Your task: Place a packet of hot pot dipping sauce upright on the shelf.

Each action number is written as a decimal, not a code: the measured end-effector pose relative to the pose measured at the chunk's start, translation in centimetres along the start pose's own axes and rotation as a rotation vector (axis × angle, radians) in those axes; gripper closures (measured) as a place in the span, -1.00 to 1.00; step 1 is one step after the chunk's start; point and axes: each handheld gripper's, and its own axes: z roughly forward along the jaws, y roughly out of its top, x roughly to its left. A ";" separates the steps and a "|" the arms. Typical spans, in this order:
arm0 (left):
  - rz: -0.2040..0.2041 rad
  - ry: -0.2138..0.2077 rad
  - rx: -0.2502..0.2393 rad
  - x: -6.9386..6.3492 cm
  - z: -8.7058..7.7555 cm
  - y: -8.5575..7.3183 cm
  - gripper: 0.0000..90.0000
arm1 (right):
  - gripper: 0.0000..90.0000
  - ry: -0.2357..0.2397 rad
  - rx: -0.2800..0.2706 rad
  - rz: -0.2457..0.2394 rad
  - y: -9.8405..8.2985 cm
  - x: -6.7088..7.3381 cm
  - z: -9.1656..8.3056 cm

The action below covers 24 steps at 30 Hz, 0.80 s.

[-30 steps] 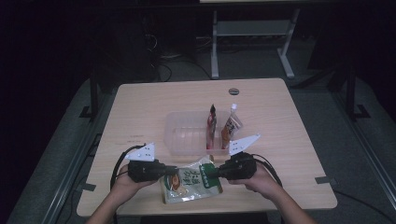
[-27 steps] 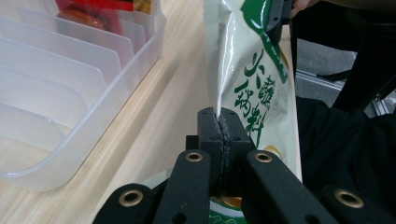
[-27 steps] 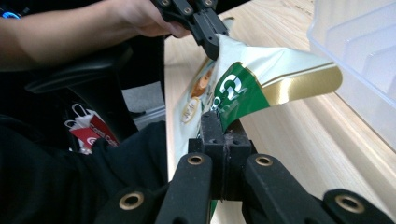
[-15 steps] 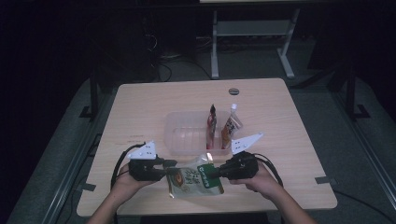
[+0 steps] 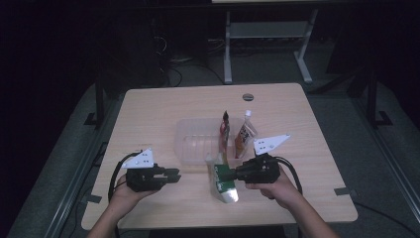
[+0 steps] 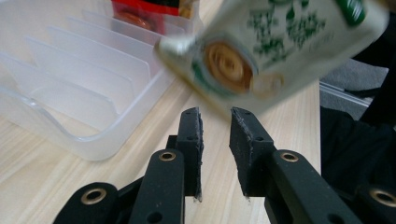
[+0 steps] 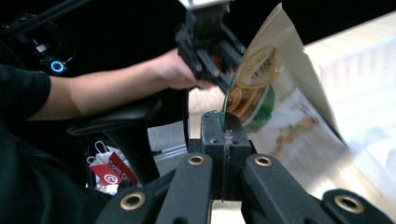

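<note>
A pale wooden worktop (image 5: 163,109) lies bare across its far and left parts, dark floor beyond every edge. Near its middle stands a clear plastic tray with dividers (image 5: 194,141), two upright sachets at its right end. The green-and-white printed snack pouch (image 5: 223,181), earlier held flat between both tools, now hangs upright just beside the tray's near right corner, pinched at its edge by the right tool (image 5: 233,173). The left tool (image 5: 174,174) has let go and stands apart, left of the pouch, its jaws narrowly parted around nothing after just closing somewhat. Blur smears the pouch's print.
</note>
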 end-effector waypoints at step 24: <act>-0.036 -0.094 0.177 0.2 1.8 -2.2 -0.27 | 1.00 -0.095 -0.094 -0.119 7.1 -1.3 0.4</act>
